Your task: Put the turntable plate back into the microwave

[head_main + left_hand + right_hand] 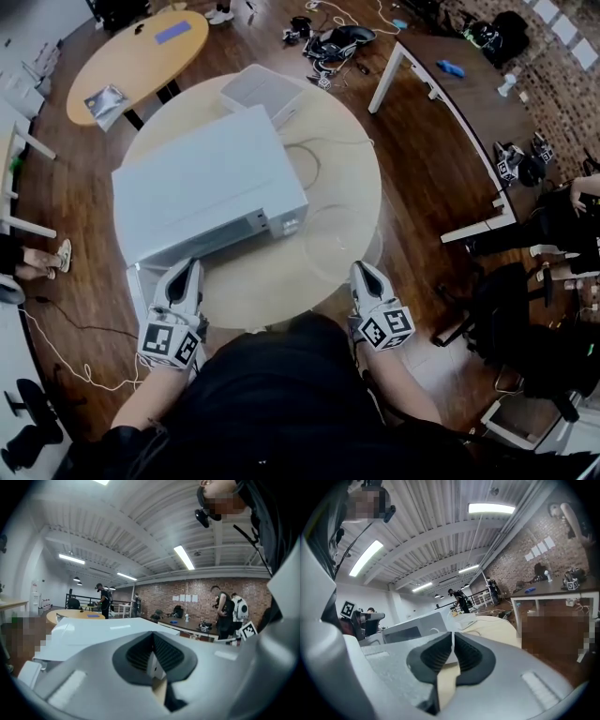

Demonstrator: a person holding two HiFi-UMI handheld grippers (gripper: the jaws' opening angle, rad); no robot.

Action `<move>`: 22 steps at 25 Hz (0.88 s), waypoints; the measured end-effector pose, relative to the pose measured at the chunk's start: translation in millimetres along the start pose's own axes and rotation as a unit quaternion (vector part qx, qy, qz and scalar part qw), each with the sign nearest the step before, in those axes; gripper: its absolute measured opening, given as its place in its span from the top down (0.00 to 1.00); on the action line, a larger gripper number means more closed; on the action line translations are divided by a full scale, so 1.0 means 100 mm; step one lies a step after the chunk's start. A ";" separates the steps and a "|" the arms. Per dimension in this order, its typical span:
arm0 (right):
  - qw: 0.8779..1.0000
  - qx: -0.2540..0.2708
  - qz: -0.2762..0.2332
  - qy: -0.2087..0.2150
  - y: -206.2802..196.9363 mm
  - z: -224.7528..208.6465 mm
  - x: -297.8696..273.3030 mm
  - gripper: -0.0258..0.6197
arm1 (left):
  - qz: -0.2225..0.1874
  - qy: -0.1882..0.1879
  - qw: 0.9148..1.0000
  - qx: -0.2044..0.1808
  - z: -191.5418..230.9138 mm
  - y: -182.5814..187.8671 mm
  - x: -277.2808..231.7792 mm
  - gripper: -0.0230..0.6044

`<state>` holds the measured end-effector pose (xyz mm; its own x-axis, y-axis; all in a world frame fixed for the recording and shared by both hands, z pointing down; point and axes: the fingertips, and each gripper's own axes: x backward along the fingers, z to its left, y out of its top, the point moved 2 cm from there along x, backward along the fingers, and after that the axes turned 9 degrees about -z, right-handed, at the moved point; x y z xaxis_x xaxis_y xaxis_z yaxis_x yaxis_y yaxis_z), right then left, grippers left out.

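Note:
A white microwave (202,183) stands on the round cream table (328,244), its front towards me. I cannot make out the turntable plate in any view. My left gripper (191,269) is at the microwave's front left corner, shut, with nothing between its pads. In the left gripper view its closed jaws (152,637) point over the microwave's white top (93,632). My right gripper (362,270) is at the table's near right edge, also shut and empty. The right gripper view shows its jaws (453,637) aimed across the table (497,626), with the microwave (410,631) to the left.
A white box (262,92) sits behind the microwave, and a thin cable (305,161) lies on the table beside it. An oval wooden table (141,52) stands at the back left and a long desk (450,103) at the right. People stand in the background.

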<state>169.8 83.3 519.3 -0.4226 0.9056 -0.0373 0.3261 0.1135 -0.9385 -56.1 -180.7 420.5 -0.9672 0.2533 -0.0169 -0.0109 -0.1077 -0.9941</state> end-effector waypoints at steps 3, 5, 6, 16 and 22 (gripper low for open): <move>0.999 -0.016 0.015 -0.023 -0.13 -0.26 0.07 0.95 | 0.003 -0.002 1.000 -0.010 -0.04 0.01 0.05 0.95; 0.998 -0.040 0.022 -0.042 -0.21 -0.46 0.10 0.94 | 0.007 0.005 1.000 -0.007 -0.04 -0.02 0.09 0.95; 0.997 -0.052 0.025 -0.050 -0.25 -0.54 0.10 0.90 | 0.009 0.011 1.000 -0.005 -0.03 -0.03 0.10 0.95; 0.992 -0.058 0.072 -0.087 -0.57 -1.08 0.15 0.70 | 0.003 0.054 0.998 0.011 0.01 0.08 0.15 0.95; 0.987 -0.061 0.084 -0.122 -0.73 -1.36 0.12 0.64 | 0.018 0.085 0.996 0.028 0.16 0.02 0.21 0.95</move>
<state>255.4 141.6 634.5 -0.5398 0.7919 -0.2854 0.5028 0.0315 -0.8638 -80.9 -191.0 419.9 -0.9107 0.4062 -0.0749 0.0039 -0.1727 -0.9850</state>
